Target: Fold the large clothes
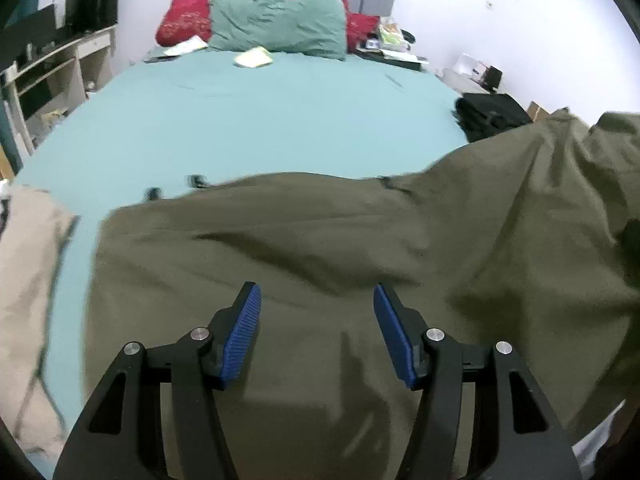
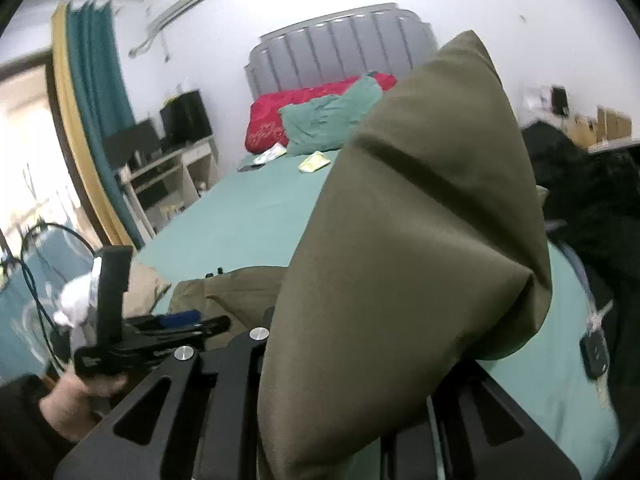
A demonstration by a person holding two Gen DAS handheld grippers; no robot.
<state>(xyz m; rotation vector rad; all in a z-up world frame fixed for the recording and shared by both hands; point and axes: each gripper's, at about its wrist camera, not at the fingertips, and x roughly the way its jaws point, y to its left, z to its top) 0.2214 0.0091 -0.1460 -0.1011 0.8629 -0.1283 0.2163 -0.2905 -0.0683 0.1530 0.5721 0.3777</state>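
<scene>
Your right gripper [image 2: 348,400] is clamped on a bunched fold of the large olive-green cloth garment [image 1: 320,260], and that held part stands up in front of its camera as a tall peak. The rest of the garment lies spread across the near end of the teal-sheeted bed [image 1: 240,120], its long axis running left to right. Your left gripper [image 1: 318,304] hovers over the garment's left part, blue pads [image 1: 244,336] apart with nothing between them. The left edge lies nearer your left hand [image 2: 76,404], so that hand probably takes it next.
</scene>
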